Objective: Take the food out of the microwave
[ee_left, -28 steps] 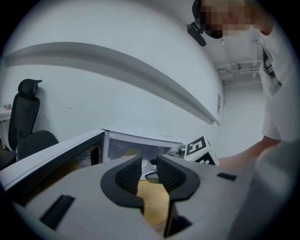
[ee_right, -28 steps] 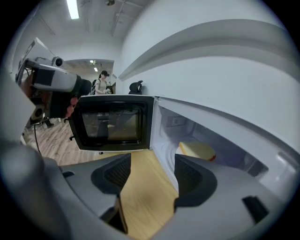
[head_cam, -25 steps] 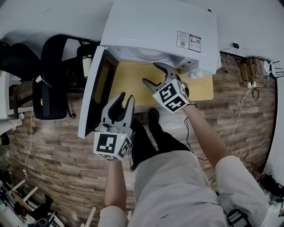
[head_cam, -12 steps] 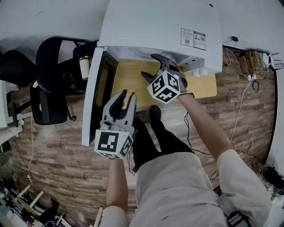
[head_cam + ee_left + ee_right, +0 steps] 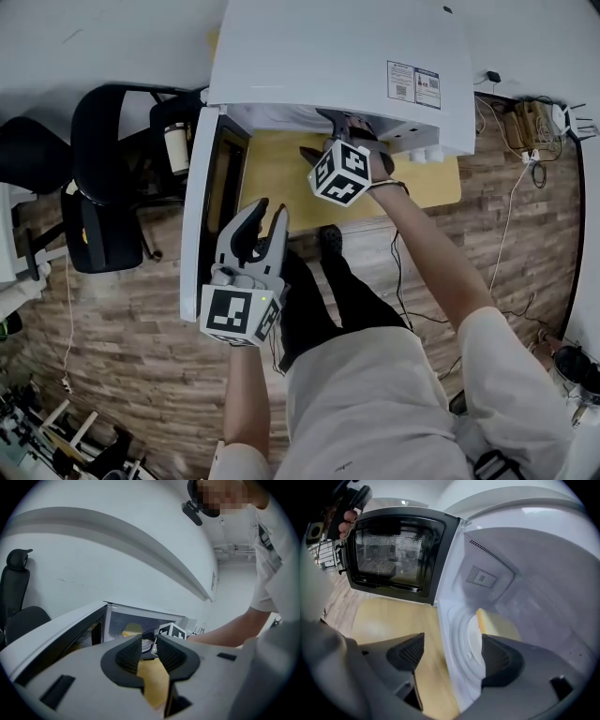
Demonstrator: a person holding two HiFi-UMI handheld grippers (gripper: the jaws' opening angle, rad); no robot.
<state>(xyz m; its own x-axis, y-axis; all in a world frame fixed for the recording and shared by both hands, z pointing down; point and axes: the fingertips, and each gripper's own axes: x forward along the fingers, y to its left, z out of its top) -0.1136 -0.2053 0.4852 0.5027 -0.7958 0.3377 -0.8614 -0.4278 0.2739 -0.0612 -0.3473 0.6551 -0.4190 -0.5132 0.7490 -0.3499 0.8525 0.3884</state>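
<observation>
The white microwave (image 5: 328, 56) stands at the back of a small yellow table (image 5: 272, 173), with its door (image 5: 202, 202) swung wide over the table's left edge. Inside, a pale yellow piece of food (image 5: 499, 624) lies on a white plate (image 5: 474, 641) on the cavity floor, toward the back wall. The right gripper (image 5: 321, 136) reaches into the opening. Its jaws have just been opening and are spread wide, gripping nothing. The near rim of the plate and the front lip of the cavity show in the gap between them. The left gripper (image 5: 270, 211) hovers off the table's front edge beside the door, jaws released to a narrow gap with nothing between them.
</observation>
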